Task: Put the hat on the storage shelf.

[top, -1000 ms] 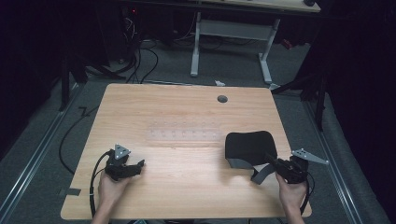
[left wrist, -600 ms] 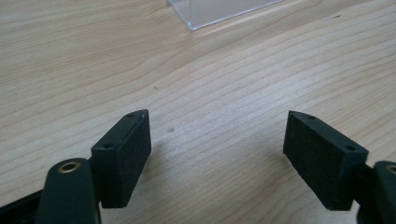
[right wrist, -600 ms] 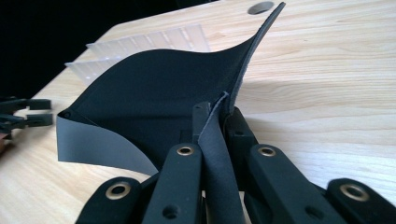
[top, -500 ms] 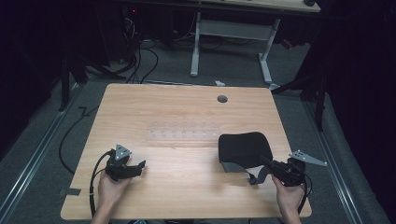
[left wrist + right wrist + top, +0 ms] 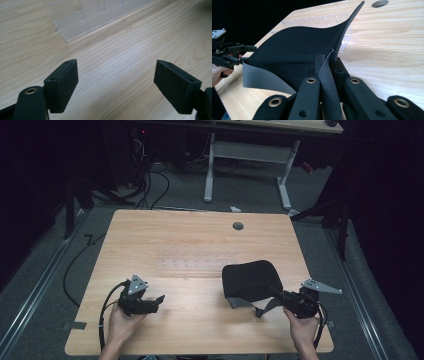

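A black flexible mat (image 5: 248, 280) with a grey underside lies curled on the right half of the wooden table (image 5: 195, 235). My right gripper (image 5: 278, 296) is shut on its near right edge, lifting and folding it. In the right gripper view the mat (image 5: 294, 50) bows upward from the pinched edge between the jaws, grey underside showing at lower left. My left gripper (image 5: 159, 299) rests near the table's front left, open, with nothing between its pads (image 5: 62, 85), pointing over bare wood.
A clear acrylic plate (image 5: 196, 263) with small studs lies flat at the table's middle; its corner (image 5: 75, 17) lies ahead of the left gripper. A round cable hole (image 5: 238, 226) sits at the far edge. Cables and desk legs lie on the floor beyond.
My right gripper has drawn the mat toward the left and slightly nearer, curling it more. The left gripper has stayed in place.
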Demonstrator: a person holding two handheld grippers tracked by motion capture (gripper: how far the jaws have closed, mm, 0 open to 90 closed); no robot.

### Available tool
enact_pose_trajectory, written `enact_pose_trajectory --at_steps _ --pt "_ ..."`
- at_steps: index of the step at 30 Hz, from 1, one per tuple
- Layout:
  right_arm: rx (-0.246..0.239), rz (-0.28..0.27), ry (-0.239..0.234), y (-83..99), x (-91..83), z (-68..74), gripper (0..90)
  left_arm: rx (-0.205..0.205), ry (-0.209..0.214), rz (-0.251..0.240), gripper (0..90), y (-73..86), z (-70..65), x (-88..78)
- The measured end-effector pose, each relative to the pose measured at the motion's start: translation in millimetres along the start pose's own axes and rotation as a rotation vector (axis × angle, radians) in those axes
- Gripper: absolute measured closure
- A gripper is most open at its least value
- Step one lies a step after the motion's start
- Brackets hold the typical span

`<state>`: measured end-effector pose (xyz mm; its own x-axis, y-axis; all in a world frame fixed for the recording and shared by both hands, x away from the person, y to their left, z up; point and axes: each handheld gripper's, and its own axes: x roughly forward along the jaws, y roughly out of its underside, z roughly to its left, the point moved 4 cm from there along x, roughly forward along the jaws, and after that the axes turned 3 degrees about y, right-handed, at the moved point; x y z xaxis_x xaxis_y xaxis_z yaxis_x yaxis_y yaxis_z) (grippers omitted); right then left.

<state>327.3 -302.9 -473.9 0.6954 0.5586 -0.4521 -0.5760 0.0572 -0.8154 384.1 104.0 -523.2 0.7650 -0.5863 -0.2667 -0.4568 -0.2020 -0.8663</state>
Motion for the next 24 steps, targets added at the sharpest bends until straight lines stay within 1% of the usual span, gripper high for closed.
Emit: enact_pose_trajectory --at_steps 1,2,5,8,9,10,11,12,13,16,20,21,24 --pt "0.001 0.004 -0.006 -0.4 0.9 1.9 86.2 0.0 0.0 0.0 20.1 0.0 0.0 0.0" --pt "-0.005 0.006 -0.012 -0.9 2.1 3.4 86.2 0.007 0.019 -0.003 19.9 -1.3 -5.7 -1.9" --pt "-0.011 0.011 -0.024 -2.4 4.3 6.9 86.2 0.019 0.044 -0.005 19.9 -3.2 -15.5 -3.6" --pt "-0.016 0.016 -0.038 -4.2 6.8 10.8 86.1 0.03 0.077 0.002 19.8 -5.4 -26.9 -4.5" --pt "-0.016 0.016 -0.038 -4.2 6.8 10.8 86.1 0.03 0.077 0.002 19.7 -5.4 -26.9 -4.5" --pt "-0.021 0.019 -0.049 -5.9 9.0 13.8 86.1 0.039 0.096 -0.001 19.6 -6.6 -35.0 -4.3" --pt "-0.02 0.023 -0.052 -6.3 9.5 15.0 86.2 0.044 0.106 -0.005 19.4 -7.3 -38.7 -4.3" --pt "-0.023 0.024 -0.056 -7.1 10.6 16.3 86.2 0.046 0.116 -0.003 19.4 -7.7 -42.6 -4.3" --pt "-0.026 0.026 -0.059 -7.8 11.5 17.7 86.1 0.056 0.123 0.003 19.4 -7.7 -45.5 -4.2" --pt "-0.033 0.035 -0.073 -9.4 14.0 21.9 86.1 0.057 0.151 0.014 18.3 -7.2 -54.8 -3.3" --pt "-0.034 0.05 -0.092 -10.6 18.1 27.9 86.2 0.077 0.187 0.024 16.4 -5.8 -68.5 -2.9" --pt "-0.041 0.053 -0.097 -11.0 19.8 28.9 86.1 0.089 0.195 0.025 16.1 -5.7 -71.8 -3.1" --pt "-0.041 0.069 -0.111 -11.6 24.9 33.1 86.1 0.116 0.211 0.025 15.6 -6.2 -81.8 -4.4"
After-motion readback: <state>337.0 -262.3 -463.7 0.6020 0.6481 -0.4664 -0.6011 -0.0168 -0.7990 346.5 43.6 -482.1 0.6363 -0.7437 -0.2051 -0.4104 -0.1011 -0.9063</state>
